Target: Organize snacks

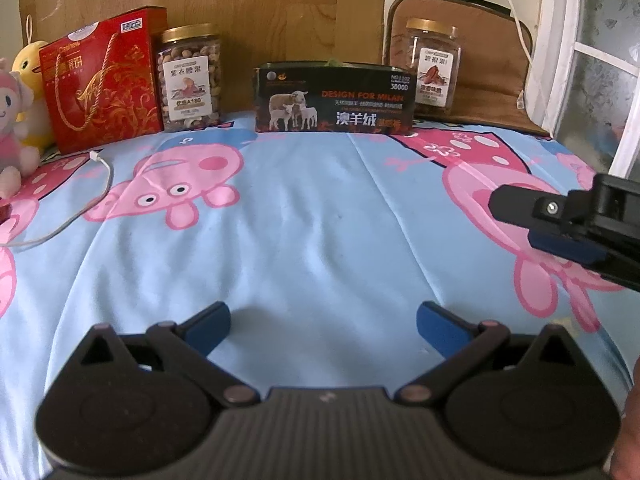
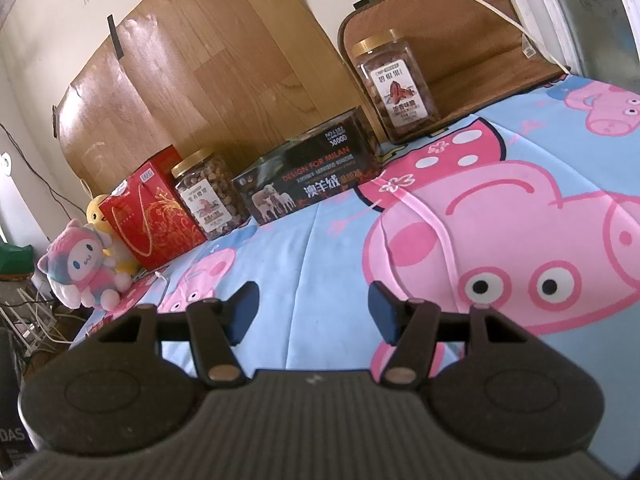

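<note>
We see a bed sheet [image 1: 320,220] printed with pink cartoon pigs filling most of both views, and along its far edge, across the upper part of each frame, the snacks stand in a row against a wooden board [image 1: 260,8]. From the left of the frame: a red gift box [image 1: 100,84] with a cord handle, just beside it a jar of nuts [image 1: 191,78] with a gold lid, then — apart, near the middle — a long dark box [image 1: 334,98] showing sheep, and touching its right end a second jar [image 1: 434,66] in front of a brown cushion [image 1: 480,52]. Two plush toys [image 2: 86,264] sit at the far left beside the red box.

At the bottom of the left wrist view, our left gripper [image 1: 323,330] has its blue pads spread wide over bare sheet, holding nothing. Our right gripper [image 2: 314,310], at the bottom of its own view, stands partly spread — nothing lies between its pads, and it touches no snack. It also pokes in from the right edge of the left view.
</note>
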`<action>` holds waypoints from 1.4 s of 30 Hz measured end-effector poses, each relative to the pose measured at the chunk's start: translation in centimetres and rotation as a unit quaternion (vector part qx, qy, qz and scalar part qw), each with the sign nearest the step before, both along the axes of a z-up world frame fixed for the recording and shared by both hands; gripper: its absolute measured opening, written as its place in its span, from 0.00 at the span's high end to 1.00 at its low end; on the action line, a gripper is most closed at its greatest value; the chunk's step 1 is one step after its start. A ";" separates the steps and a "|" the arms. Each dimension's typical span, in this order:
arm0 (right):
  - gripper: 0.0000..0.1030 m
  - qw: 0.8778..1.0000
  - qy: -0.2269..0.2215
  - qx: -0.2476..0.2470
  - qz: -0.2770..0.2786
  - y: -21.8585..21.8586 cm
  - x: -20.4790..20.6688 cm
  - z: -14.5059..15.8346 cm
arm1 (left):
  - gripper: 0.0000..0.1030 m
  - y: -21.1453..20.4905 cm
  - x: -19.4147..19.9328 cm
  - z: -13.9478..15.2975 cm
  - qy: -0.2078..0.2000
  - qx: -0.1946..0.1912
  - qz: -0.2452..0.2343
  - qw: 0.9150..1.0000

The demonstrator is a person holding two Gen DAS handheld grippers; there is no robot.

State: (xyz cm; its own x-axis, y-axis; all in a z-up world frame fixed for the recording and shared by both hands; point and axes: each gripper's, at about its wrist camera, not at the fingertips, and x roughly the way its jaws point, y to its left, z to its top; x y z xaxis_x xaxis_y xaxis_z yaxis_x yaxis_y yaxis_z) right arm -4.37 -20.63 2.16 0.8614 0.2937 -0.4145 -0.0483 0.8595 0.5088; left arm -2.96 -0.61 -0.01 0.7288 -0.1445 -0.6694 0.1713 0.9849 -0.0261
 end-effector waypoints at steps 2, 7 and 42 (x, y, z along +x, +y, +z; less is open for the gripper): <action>0.39 1.000 0.001 0.001 0.000 0.0 0.0 0.0 | 0.00 0.1 0.0 0.0 0.000 0.000 0.005 1.000; 0.38 1.000 0.001 0.000 0.000 0.1 0.0 0.0 | 0.00 0.7 0.2 0.0 0.000 0.001 0.027 1.000; 0.35 1.000 -0.006 -0.009 0.002 0.6 -0.3 0.0 | 0.00 1.5 0.6 0.0 -0.004 0.019 0.054 0.998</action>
State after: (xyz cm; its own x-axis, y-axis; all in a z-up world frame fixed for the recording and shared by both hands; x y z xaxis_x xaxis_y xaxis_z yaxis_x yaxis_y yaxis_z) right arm -4.69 -20.04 2.19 0.8655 0.2899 -0.4084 -0.0581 0.8680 0.4931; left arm -2.39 0.86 -0.02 0.7440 -0.0397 -0.6670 0.0648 0.9978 0.0130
